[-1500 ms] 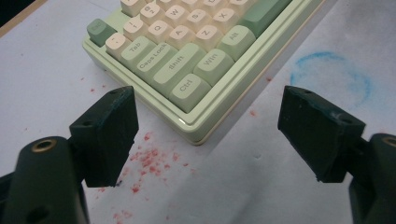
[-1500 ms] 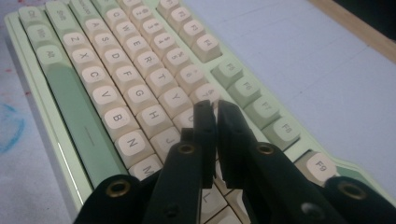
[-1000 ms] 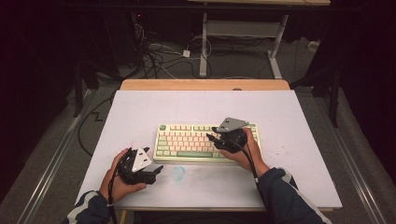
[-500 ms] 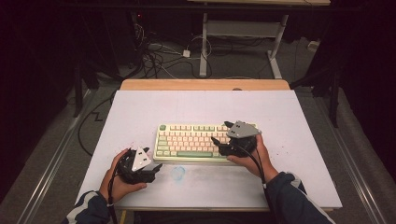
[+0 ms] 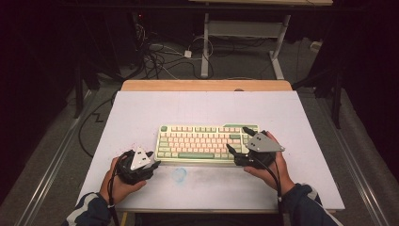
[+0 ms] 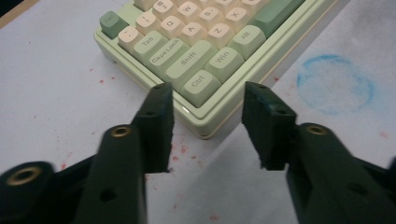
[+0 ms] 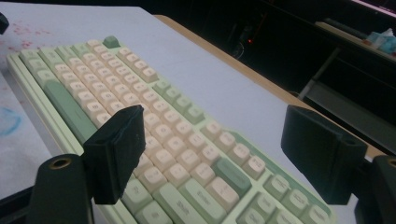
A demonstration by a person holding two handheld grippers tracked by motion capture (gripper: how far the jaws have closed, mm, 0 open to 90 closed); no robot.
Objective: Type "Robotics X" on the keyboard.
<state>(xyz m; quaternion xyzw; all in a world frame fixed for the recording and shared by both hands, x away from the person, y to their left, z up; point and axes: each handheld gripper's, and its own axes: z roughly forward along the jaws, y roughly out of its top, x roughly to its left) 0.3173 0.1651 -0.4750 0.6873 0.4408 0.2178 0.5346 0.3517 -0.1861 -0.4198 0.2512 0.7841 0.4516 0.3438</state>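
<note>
The left gripper [image 5: 149, 160] rests low on the bench [image 5: 301, 122] at the near-left corner of the keyboard [image 5: 207, 141], jaws released and straddling that corner in the left gripper view [image 6: 205, 123], not yet touching the case. It has held this station over the last second. The right gripper [image 5: 237, 141] has shifted: a second ago it stood over the right-hand keys, and it has since drawn out to the keyboard's right end, jaws released wide, one over the keys and one beyond the far edge in the right gripper view [image 7: 210, 154]. Judgement: both grippers are being set at opposite ends for a two-handed lift or shift of the keyboard; no grasp is made yet.

A blue ring stain [image 5: 179, 174] marks the bench just in front of the keyboard; flat, no obstruction. Red specks [image 6: 100, 81] likewise. Beyond the bench, cables [image 5: 160, 56] lie on the floor, well apart.
</note>
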